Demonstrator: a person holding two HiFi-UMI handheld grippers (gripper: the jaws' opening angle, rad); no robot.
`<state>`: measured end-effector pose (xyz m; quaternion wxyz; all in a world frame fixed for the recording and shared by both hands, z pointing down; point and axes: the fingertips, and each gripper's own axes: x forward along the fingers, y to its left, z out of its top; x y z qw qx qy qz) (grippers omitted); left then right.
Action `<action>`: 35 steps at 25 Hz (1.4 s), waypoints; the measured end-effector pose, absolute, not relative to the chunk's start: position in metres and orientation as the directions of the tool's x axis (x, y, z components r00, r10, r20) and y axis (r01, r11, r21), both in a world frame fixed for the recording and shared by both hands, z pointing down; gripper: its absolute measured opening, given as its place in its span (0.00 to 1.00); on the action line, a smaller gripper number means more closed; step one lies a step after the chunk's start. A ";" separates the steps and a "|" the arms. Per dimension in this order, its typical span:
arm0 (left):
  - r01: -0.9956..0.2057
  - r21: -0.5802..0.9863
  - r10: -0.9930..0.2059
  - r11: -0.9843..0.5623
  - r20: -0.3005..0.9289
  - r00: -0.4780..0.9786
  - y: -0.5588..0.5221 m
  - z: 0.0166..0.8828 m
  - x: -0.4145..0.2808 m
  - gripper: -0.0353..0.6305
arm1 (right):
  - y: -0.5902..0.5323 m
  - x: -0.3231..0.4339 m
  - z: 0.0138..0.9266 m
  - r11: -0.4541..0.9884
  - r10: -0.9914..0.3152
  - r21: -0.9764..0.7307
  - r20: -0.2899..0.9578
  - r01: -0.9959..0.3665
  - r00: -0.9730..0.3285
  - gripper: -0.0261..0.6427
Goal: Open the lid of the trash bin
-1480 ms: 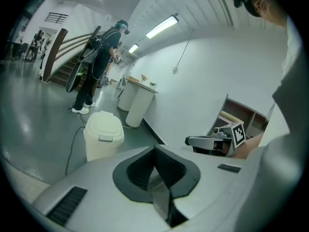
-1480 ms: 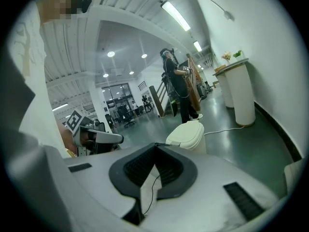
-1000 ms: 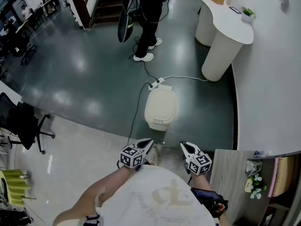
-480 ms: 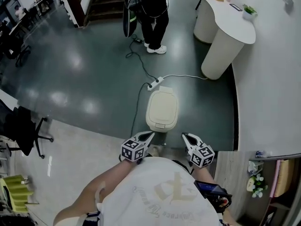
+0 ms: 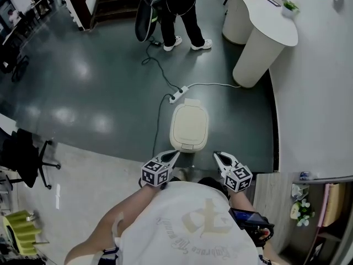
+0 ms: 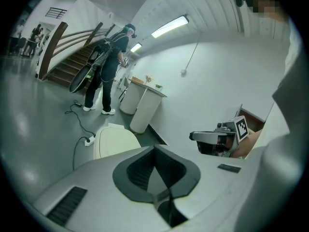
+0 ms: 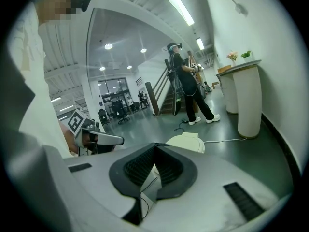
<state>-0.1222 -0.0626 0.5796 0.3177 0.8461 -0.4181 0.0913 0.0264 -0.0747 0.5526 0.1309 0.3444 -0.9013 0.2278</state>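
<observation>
Head view has us looking pretty much straight down at the trash bin (image 5: 188, 127), a cream-coloured one on the dark green floor (image 5: 99, 81) right in front of us, with its lid (image 5: 189, 120) down flat and closed. We've got the left hand-held gripper (image 5: 175, 154) and the right hand-held gripper (image 5: 217, 155) up by our chest, tips pointing at the bin's near edge, one on each side, and neither is on the bin. Left gripper view shows that one clenched, jaw tips meeting with nothing pinched between them, and the bin sits beyond and to the left of the tips. Right gripper view is the same deal: jaws pressed together, empty, with the bin just past the tips. Behind the bin there's a white power strip (image 5: 177, 94) lying near its back edge, with a dark cable (image 5: 157, 70) snaking off across the floor toward a person (image 5: 182, 4) standing in white shoes. Off to the right a curvy white surface (image 5: 270, 24) on round pillars carries a small plant and a few bits we can't make out. Top left is a staircase (image 5: 110, 4), and a black office chair (image 5: 27, 153) sits well away on the left.
</observation>
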 end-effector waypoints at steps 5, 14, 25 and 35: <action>-0.771 0.463 -0.639 -0.438 0.442 0.629 -0.066 0.588 -0.122 0.07 | -0.082 0.026 0.556 0.660 -0.558 -0.318 0.398 -0.680 -0.728 0.04; -0.789 0.446 -0.611 -0.423 0.503 0.611 -0.075 0.607 -0.115 0.07 | -0.095 0.026 0.570 0.669 -0.530 -0.339 0.407 -0.662 -0.744 0.04; -0.802 0.435 -0.563 -0.410 0.572 0.597 -0.077 0.642 -0.096 0.07 | -0.108 0.024 0.595 0.705 -0.457 -0.349 0.443 -0.618 -0.771 0.04; -0.819 0.426 -0.524 -0.384 0.630 0.573 -0.082 0.679 -0.086 0.07 | -0.117 0.016 0.622 0.706 -0.403 -0.393 0.461 -0.589 -0.790 0.04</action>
